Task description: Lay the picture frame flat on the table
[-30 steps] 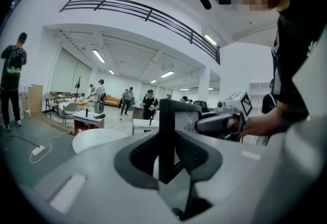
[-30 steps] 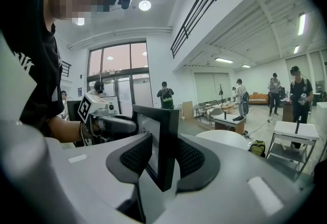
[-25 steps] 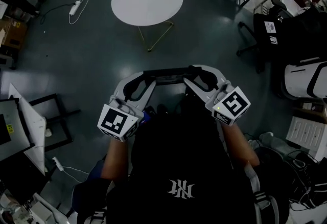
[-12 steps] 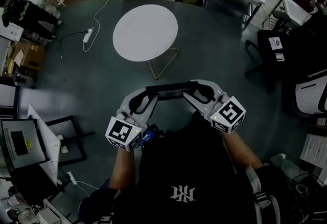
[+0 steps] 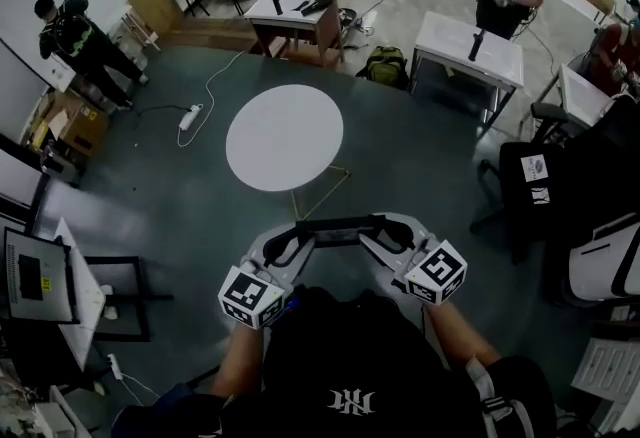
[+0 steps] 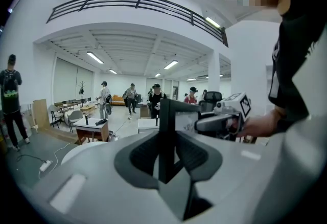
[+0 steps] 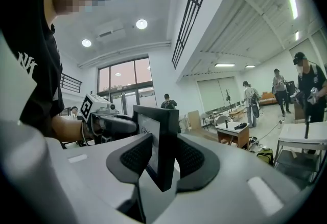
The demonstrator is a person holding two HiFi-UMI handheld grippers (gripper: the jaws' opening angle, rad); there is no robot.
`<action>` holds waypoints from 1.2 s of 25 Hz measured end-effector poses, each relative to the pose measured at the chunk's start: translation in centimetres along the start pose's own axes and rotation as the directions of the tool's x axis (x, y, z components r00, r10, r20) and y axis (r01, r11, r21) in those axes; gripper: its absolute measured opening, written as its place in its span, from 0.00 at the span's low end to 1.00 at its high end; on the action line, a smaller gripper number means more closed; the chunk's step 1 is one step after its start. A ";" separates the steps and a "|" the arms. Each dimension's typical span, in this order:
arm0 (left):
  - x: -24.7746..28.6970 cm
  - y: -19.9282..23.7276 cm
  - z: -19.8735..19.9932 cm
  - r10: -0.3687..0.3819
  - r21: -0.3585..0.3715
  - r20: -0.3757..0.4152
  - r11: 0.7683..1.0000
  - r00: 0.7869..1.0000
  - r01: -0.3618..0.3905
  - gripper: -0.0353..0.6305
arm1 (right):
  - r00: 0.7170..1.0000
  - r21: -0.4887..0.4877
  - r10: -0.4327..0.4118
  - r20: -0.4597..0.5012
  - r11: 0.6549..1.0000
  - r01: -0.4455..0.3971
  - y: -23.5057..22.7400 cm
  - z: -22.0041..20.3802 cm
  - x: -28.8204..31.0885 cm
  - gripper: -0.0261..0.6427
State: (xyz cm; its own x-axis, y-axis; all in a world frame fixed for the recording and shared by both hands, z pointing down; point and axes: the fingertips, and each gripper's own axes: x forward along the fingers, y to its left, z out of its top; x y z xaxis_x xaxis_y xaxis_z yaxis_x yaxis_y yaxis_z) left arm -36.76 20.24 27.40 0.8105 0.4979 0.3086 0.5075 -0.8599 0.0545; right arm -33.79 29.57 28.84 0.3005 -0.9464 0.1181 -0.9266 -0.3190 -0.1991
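Now the black picture frame (image 5: 338, 224), pale print inside, is held upright, left gripper (image 5: 298, 238) and right gripper (image 5: 379, 234) each clamping 1 end.

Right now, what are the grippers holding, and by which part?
The picture frame, held by both: the left gripper clamps its left edge, the right gripper its right edge.

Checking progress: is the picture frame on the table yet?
No, the left gripper and right gripper hold the picture frame short of the round table.
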 end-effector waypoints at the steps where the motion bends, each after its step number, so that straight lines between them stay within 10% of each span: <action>1: 0.4 0.0 0.2 0.000 -0.003 0.001 1.000 1.000 0.000 0.20 | 1.000 0.000 0.000 -0.002 1.000 0.000 -0.5 0.2 -0.1 0.24; 13: 8.9 1.9 1.9 -0.075 -0.056 0.022 0.996 0.997 0.076 0.20 | 0.997 0.014 -0.071 -0.032 0.997 0.072 -8.7 1.2 -0.7 0.25; 23: 24.2 4.5 6.0 -0.268 -0.043 0.013 0.962 0.963 0.268 0.20 | 0.969 0.045 -0.238 -0.070 0.969 0.241 -22.9 3.3 -2.3 0.24; 30: 32.4 10.4 8.7 -0.259 -0.078 0.050 0.962 0.964 0.263 0.20 | 0.967 -0.010 -0.233 -0.105 0.972 0.233 -32.5 6.1 1.5 0.24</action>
State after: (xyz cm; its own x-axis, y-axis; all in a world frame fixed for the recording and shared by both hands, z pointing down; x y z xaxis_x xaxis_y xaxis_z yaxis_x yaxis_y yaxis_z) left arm -2.66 28.38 29.76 0.6647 0.7089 0.2359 0.6781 -0.7049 0.2078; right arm -1.85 38.25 29.52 0.4822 -0.8356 0.2631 -0.8333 -0.5301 -0.1567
